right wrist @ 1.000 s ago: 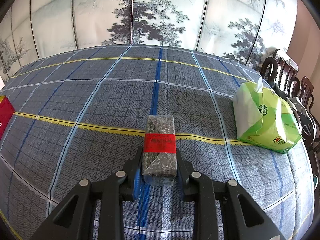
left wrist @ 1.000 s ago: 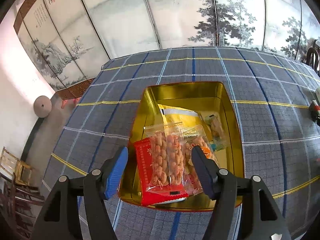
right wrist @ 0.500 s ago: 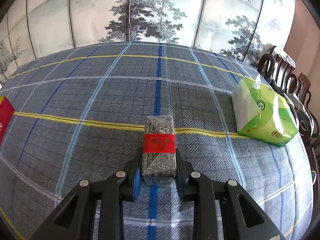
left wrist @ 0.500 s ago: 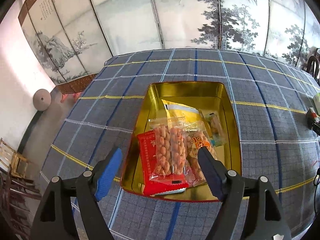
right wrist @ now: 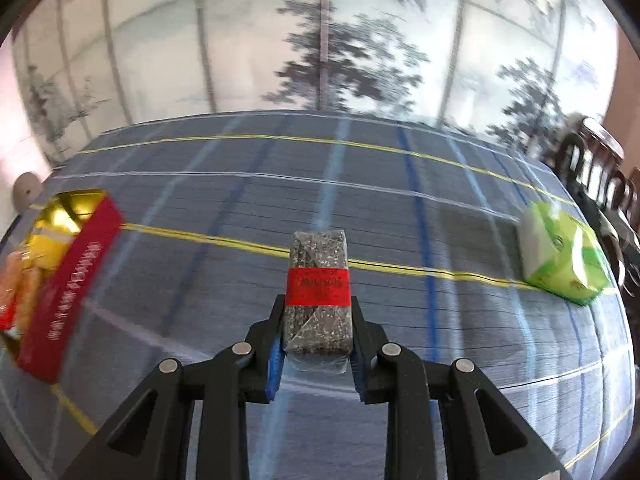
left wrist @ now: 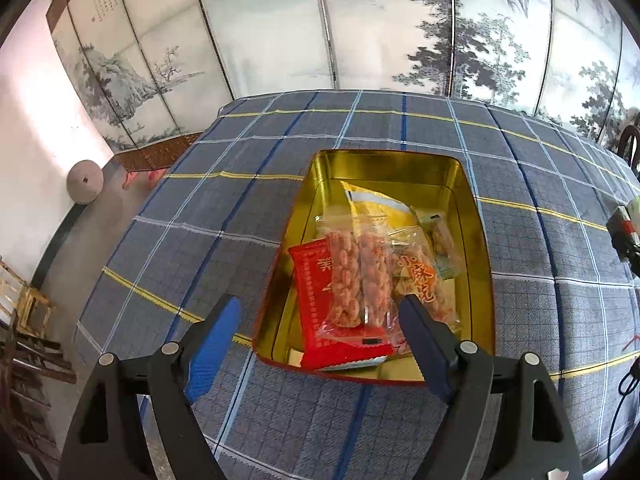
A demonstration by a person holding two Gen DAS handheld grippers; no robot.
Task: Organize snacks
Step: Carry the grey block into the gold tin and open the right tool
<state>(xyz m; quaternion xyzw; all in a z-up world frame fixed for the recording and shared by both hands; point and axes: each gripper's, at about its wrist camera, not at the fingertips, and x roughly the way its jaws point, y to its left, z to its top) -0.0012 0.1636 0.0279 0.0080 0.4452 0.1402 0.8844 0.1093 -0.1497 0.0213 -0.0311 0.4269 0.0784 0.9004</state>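
- My right gripper (right wrist: 316, 336) is clamped on a dark speckled snack block (right wrist: 318, 292) with a red band, which is pinched by its near end between the blue-padded fingers (right wrist: 275, 364); the rest of the block juts forward past the fingertips, above the plaid tablecloth (right wrist: 400, 208).
- In the motion-blurred right wrist view, the red-sided tin (right wrist: 60, 280) sits at far left, well apart from the held block; a green tissue pack (right wrist: 564, 256) lies at far right.
- My left gripper (left wrist: 320, 320) hangs with its jaws spread wide and holds nothing, above the near edge of the gold-lined tin (left wrist: 472, 272).
- One finger is outside the tin's left wall, while the other is over its near right corner.
- Inside the tin, a clear bag of peanuts (left wrist: 360, 276) lies on a red packet (left wrist: 316, 308), between the spread fingers but beyond their tips.
- An orange-printed bag (left wrist: 424, 284) lies just to the right, and a yellow pouch (left wrist: 376, 206) lies further back.
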